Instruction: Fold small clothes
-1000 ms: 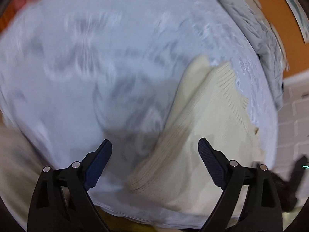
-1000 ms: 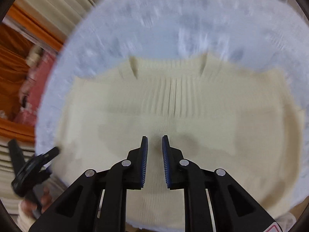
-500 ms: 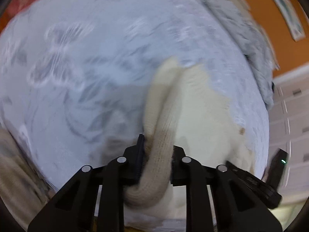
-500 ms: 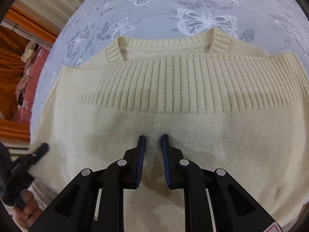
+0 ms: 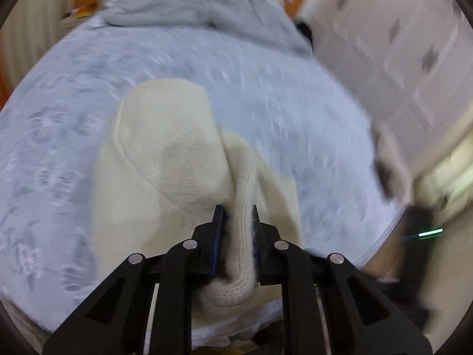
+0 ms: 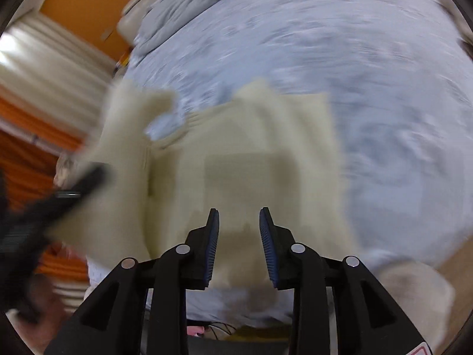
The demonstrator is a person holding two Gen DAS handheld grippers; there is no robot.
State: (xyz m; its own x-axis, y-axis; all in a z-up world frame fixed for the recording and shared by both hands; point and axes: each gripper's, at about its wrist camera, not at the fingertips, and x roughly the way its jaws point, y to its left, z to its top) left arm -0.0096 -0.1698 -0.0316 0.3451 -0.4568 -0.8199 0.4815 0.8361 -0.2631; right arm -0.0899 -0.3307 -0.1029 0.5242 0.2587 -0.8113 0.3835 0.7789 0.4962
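A cream knit sweater (image 5: pixel 165 153) lies on a pale blue butterfly-print bed cover (image 5: pixel 53 112). My left gripper (image 5: pixel 236 222) is shut on a thick ribbed fold of the sweater and holds that edge up off the bed. In the right wrist view the sweater (image 6: pixel 254 153) is spread below my right gripper (image 6: pixel 239 230), which is open and empty just above it. The left gripper (image 6: pixel 59 195) shows there as a dark blur at the left, lifting the sweater's left side. Both views are motion-blurred.
A crumpled grey blanket (image 5: pixel 207 14) lies at the far end of the bed, also in the right wrist view (image 6: pixel 189 9). A white panelled cupboard (image 5: pixel 399 44) stands to the right. Orange wall and pale curtains (image 6: pixel 44 68) are at the left.
My left gripper shut on the sweater's ribbed edge and has lifted and swung it across. My right gripper, nearly shut before, has opened and drawn back from the sweater.
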